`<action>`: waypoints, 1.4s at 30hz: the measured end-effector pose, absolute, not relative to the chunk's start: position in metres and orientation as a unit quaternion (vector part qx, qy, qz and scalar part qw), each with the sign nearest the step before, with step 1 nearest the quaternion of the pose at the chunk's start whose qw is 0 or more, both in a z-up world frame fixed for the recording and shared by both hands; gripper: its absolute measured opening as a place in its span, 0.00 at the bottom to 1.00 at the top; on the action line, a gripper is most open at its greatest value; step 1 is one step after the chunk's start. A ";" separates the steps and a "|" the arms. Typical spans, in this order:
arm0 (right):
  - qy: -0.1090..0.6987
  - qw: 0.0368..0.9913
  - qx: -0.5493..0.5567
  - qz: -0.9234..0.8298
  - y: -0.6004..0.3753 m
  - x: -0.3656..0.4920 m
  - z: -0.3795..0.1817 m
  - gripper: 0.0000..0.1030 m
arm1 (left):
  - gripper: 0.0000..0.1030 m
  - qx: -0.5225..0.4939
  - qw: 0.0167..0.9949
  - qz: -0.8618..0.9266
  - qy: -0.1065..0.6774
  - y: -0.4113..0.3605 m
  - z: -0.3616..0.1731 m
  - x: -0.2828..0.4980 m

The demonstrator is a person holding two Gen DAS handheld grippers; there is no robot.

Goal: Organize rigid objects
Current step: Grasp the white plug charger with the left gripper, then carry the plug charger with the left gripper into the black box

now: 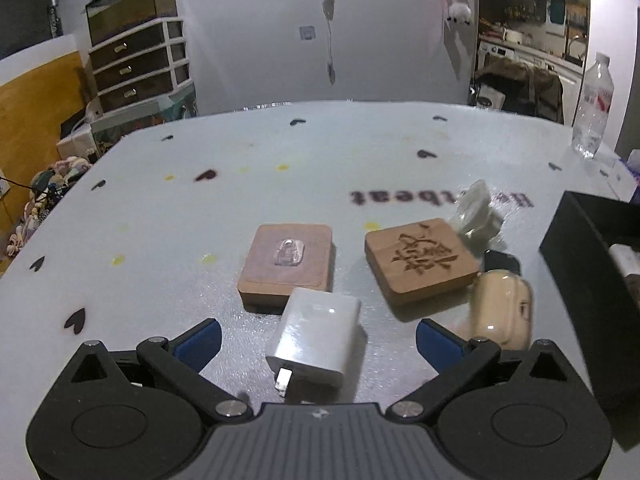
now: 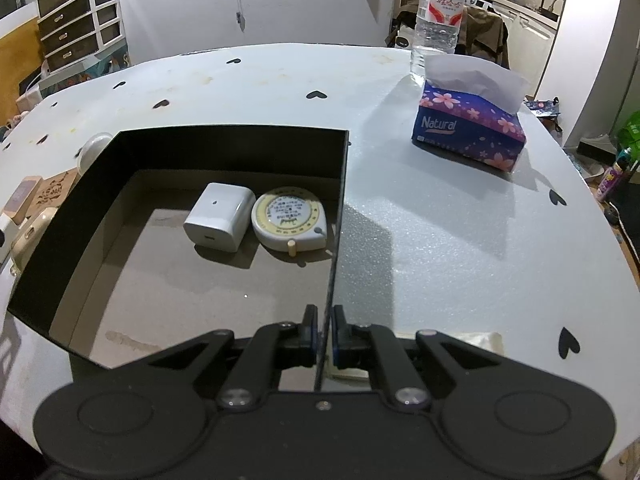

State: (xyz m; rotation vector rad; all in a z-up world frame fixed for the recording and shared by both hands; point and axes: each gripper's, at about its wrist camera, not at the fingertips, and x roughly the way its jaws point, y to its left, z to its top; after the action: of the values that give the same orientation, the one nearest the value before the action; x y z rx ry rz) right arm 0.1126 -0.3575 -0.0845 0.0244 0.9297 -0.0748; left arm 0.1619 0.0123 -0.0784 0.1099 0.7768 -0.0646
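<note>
A: Pale heart-print tabletop [image 1: 168, 216], drawers behind at ten o'clock. What's lying there, left to right?

B: A wooden block [image 1: 286, 268], the white charger [image 1: 316, 346], a carved block [image 1: 420, 262], a cream case [image 1: 500, 312], then the black box [image 1: 576, 248] at three o'clock.

A: And the left gripper [image 1: 318, 340]?

B: Fingers spread, the charger lying between them, untouched. It looks light, rigid and glossy, so probably slippery; I'd pinch its flat sides, clear of the prongs.

A: The right gripper [image 2: 325, 334]?

B: Fingers pressed together on the box's thin wall.

The black open cardboard box [image 1: 592, 264] right of the fingers is cut off by the edge. Beyond them, the glossy white figurine [image 1: 478, 216] is blurred, and the small black object [image 1: 502, 260] is mostly hidden.
</note>
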 end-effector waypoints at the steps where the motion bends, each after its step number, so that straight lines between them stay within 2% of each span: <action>1: 0.448 0.893 0.012 -0.036 -0.358 0.113 -0.085 0.07 | 0.94 0.052 0.922 -0.034 0.382 0.013 -0.080 0.164; 4: 0.449 0.893 0.013 -0.037 -0.358 0.113 -0.085 0.07 | 0.82 0.033 0.915 -0.052 0.399 0.016 -0.084 0.169; 5: 0.449 0.893 0.013 -0.037 -0.358 0.113 -0.085 0.07 | 0.74 0.028 0.913 -0.055 0.404 0.016 -0.084 0.169; 11: 0.448 0.893 0.014 -0.038 -0.358 0.113 -0.085 0.07 | 0.63 0.019 0.909 -0.047 0.414 0.009 -0.082 0.162; 16: 0.448 0.893 0.015 -0.038 -0.358 0.113 -0.085 0.07 | 0.60 0.006 0.908 -0.030 0.419 0.009 -0.083 0.166; 19: 0.448 0.893 0.015 -0.038 -0.358 0.113 -0.085 0.07 | 0.47 -0.019 0.906 -0.009 0.424 0.015 -0.086 0.174; 31: 0.447 0.893 0.016 -0.038 -0.359 0.112 -0.086 0.07 | 0.44 -0.059 0.920 -0.008 0.388 0.016 -0.066 0.160; 42: 0.448 0.893 0.017 -0.038 -0.358 0.112 -0.086 0.07 | 0.44 -0.070 0.928 -0.132 0.341 -0.050 -0.025 0.144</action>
State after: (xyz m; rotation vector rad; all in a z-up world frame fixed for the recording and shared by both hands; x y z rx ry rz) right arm 0.1120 -0.3581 -0.0860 0.0361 0.9286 -0.0795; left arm 0.1439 -0.0500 -0.0252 -0.1428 0.6997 -0.2705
